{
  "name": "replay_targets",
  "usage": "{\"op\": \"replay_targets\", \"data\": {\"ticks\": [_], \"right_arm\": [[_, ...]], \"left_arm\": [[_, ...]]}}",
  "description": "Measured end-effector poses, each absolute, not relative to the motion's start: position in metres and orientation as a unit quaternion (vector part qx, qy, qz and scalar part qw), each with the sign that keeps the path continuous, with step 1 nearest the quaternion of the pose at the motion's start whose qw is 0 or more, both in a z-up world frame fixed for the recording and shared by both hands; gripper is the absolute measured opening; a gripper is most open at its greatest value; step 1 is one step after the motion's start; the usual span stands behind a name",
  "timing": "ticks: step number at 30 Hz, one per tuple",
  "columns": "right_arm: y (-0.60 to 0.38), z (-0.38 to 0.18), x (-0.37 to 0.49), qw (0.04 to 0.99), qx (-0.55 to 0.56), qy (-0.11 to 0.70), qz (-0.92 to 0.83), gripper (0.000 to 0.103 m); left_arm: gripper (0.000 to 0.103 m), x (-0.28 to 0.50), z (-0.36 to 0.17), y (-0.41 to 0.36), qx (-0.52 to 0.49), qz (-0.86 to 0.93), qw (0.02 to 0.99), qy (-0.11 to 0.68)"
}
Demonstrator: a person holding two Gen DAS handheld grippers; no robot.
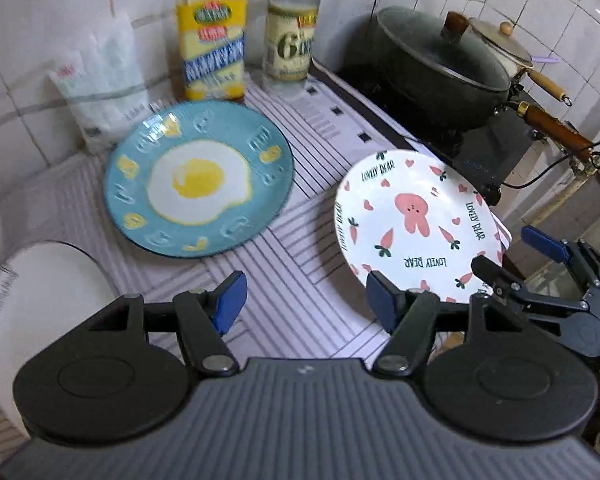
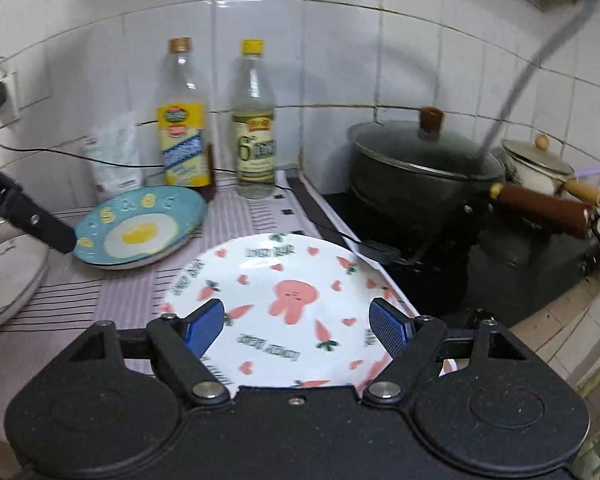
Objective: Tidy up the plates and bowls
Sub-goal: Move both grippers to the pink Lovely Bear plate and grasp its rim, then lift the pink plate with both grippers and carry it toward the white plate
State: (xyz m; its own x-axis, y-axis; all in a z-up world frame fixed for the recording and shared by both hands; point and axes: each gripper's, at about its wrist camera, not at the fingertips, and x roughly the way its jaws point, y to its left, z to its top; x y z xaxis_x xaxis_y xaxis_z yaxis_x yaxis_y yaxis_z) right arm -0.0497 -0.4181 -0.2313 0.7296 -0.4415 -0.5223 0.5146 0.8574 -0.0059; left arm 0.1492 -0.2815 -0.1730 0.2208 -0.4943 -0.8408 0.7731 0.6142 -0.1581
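Observation:
A blue plate point(image 1: 198, 180) with a fried-egg picture lies flat on the striped mat. To its right lies a white plate point(image 1: 416, 224) with a pink rabbit and carrots. My left gripper point(image 1: 306, 300) hovers open over the mat between the two plates, with nothing between its blue pads. My right gripper point(image 2: 296, 326) is open above the near rim of the rabbit plate point(image 2: 292, 300), its pads not pressing on it. In the left wrist view the right gripper point(image 1: 514, 254) stands at that plate's right edge. A white bowl point(image 1: 32, 300) sits at the near left.
Two bottles point(image 2: 184, 140) point(image 2: 256, 136) and a white bag point(image 2: 116, 156) stand against the tiled wall behind the blue plate point(image 2: 140, 228). A lidded black wok point(image 2: 424, 172) on a cooktop and a cream saucepan point(image 2: 536, 164) fill the right. The counter edge runs beside the rabbit plate.

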Motion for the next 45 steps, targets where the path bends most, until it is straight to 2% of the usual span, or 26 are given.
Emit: {"op": "replay_targets", "data": {"ticks": [10,13,19,21,22,24,26,28,36,45], "right_arm": [[-0.463,-0.265,-0.054,0.917,0.116,0.273,-0.267,0.083],[-0.470,-0.271,-0.055,0.915,0.138,0.272,-0.265,0.079],[-0.478,-0.287,-0.058,0.909,0.198,0.257,-0.261,0.057],[-0.476,-0.288,-0.059,0.909,0.200,0.250,-0.265,0.049],[-0.477,-0.288,-0.059,0.909,0.204,0.249,-0.265,0.047],[-0.480,-0.289,-0.058,0.908,0.215,0.247,-0.262,0.034],[-0.482,-0.289,-0.058,0.906,0.223,0.247,-0.263,0.029],[-0.484,-0.290,-0.060,0.905,0.231,0.244,-0.260,0.028],[-0.482,-0.293,-0.061,0.909,0.230,0.232,-0.260,0.029],[-0.483,-0.282,-0.061,0.909,0.232,0.265,-0.225,0.028]], "left_arm": [[0.066,0.159,-0.215,-0.327,0.137,-0.404,0.755,0.498],[0.066,0.164,-0.229,-0.335,0.136,-0.397,0.754,0.505],[0.063,0.168,-0.248,-0.342,0.115,-0.411,0.747,0.510],[0.049,0.169,-0.251,-0.342,0.101,-0.408,0.741,0.524],[0.047,0.169,-0.251,-0.342,0.096,-0.406,0.741,0.526],[0.028,0.169,-0.251,-0.342,0.090,-0.410,0.738,0.528],[0.018,0.170,-0.252,-0.342,0.074,-0.418,0.730,0.535],[0.015,0.168,-0.254,-0.344,0.069,-0.421,0.728,0.537],[0.018,0.158,-0.255,-0.346,0.077,-0.419,0.739,0.522],[0.019,0.149,-0.241,-0.336,0.107,-0.413,0.748,0.509]]}}
